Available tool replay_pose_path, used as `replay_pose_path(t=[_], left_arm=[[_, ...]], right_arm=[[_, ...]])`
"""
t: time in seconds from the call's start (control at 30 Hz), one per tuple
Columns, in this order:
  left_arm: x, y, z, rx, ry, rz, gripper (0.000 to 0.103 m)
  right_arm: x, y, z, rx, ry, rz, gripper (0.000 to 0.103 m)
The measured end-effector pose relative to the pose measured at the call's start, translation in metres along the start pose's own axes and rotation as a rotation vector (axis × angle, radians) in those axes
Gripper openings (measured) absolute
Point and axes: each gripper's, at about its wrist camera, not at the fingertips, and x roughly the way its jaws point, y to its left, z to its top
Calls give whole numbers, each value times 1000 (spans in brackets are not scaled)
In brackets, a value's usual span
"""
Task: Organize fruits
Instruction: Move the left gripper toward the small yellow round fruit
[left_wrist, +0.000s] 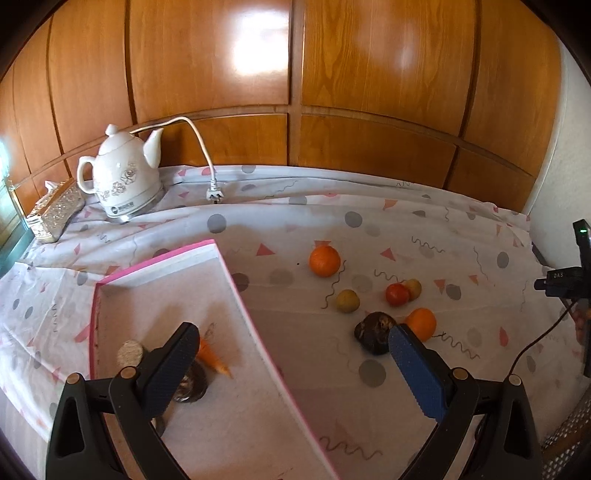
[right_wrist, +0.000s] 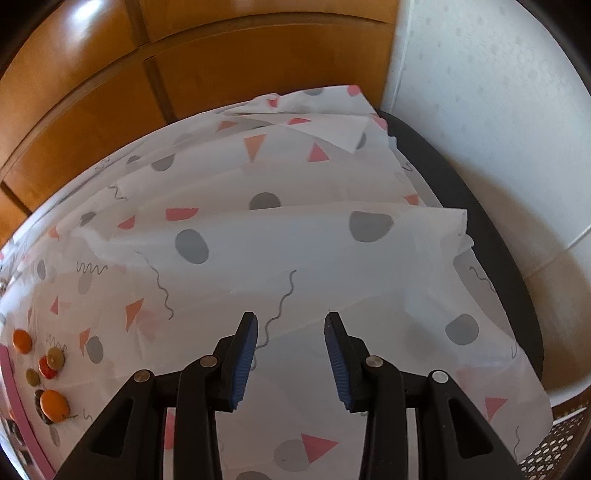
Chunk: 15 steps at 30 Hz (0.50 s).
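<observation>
Nearest the left wrist camera, the left claw (left_wrist: 291, 365) stood wide apart with nothing between its pads, hanging over the right-hand wall of the pink-rimmed tray (left_wrist: 236, 280). Inside the tray, just behind the claw's left finger, lay a carrot (left_wrist: 212, 356), a dark round item (left_wrist: 190, 386) partly hidden by that finger, and a pale round piece (left_wrist: 130, 352).

Right of the tray, on the patterned cloth (left_wrist: 369, 229) covering the tabletop, the loose pieces lay in a cluster: closest a dark lumpy fruit (left_wrist: 375, 330) touching an orange (left_wrist: 421, 323), then a yellowish fruit (left_wrist: 347, 301), a red tomato-like fruit (left_wrist: 397, 294) against a second yellowish one (left_wrist: 413, 288), and farthest a larger orange (left_wrist: 324, 261). Well behind the tray stood a white kettle (left_wrist: 123, 177) and a glittery box (left_wrist: 55, 210).

The right claw (right_wrist: 290, 363) was parted to a moderate gap, empty, above bare cloth far right of the tray, with the fruit small at the left edge of its view.

The next pick would probably be the dark fruit, being nearest the left claw. To do it well, the claw should come down with one pad either side of it, on the faces away from the orange, so the neighbour is not nudged rolling, then close gently and lift clear of the tray wall before setting it inside.
</observation>
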Motion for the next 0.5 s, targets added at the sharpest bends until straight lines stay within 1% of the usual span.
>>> replay_pose_path(t=[0.13, 0.2, 0.27, 0.4, 0.5], left_arm=[[20, 0, 5, -26, 62, -26, 103], [31, -1, 6, -37, 101, -43, 103], [39, -4, 8, -26, 131, -41, 103], [51, -14, 12, 36, 132, 2, 103], [64, -18, 17, 52, 157, -2, 102]], right_arm=[[-2, -10, 1, 42, -8, -2, 38], [-6, -19, 2, 87, -25, -16, 38], [-9, -32, 4, 148, -39, -28, 38], [-15, -56, 5, 257, -67, -50, 38], [-21, -67, 5, 309, -101, -53, 38]])
